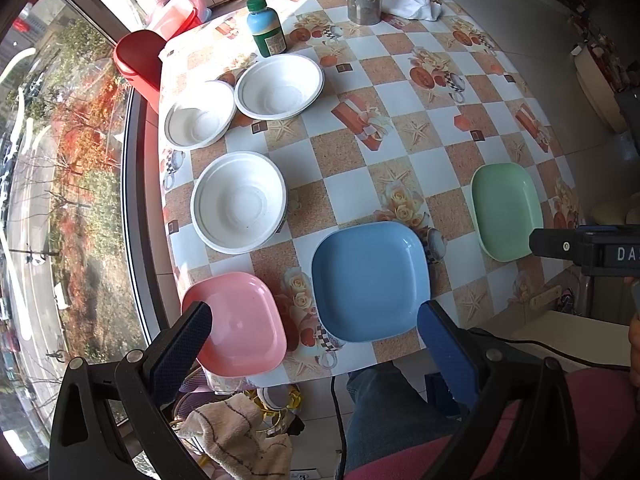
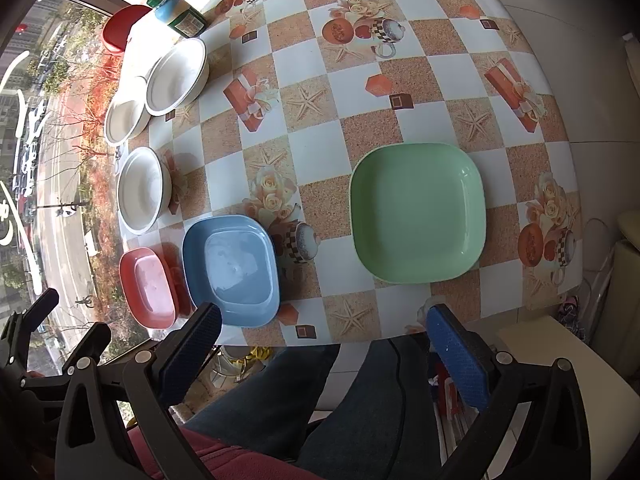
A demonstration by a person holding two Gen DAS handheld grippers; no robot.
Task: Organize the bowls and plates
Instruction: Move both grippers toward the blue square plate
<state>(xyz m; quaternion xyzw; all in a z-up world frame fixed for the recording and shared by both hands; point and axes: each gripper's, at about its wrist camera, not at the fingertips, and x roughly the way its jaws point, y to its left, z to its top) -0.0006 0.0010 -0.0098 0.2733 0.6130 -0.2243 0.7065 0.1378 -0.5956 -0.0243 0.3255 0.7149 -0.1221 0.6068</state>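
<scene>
In the left view only, a white cloth point(image 1: 414, 5) lies beyond the bowls point(image 1: 239, 202).

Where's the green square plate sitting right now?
The green square plastic plate sits alone near the table's front edge, to the right of the blue square plate; in the right wrist view it lies ahead of the open jaws.
</scene>
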